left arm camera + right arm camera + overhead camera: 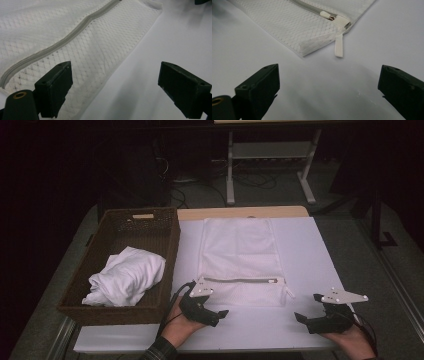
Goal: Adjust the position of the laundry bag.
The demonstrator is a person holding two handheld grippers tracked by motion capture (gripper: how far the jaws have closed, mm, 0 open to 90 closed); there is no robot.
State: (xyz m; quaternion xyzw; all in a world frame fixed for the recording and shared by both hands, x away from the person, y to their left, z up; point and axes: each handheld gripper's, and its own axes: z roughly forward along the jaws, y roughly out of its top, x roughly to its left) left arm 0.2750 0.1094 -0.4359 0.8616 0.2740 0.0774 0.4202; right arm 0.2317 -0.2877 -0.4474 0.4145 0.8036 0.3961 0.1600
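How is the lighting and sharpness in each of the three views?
High view: dim surroundings, the white table sheet bright, detail soft. Left gripper view: the mesh bag is sharp, with soft shadows beside it. Right gripper view: the zipper pull is crisp, the near jaws slightly blurred.

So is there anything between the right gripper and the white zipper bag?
No. In the right gripper view, bare white table lies between the open right gripper and the mesh bag corner.
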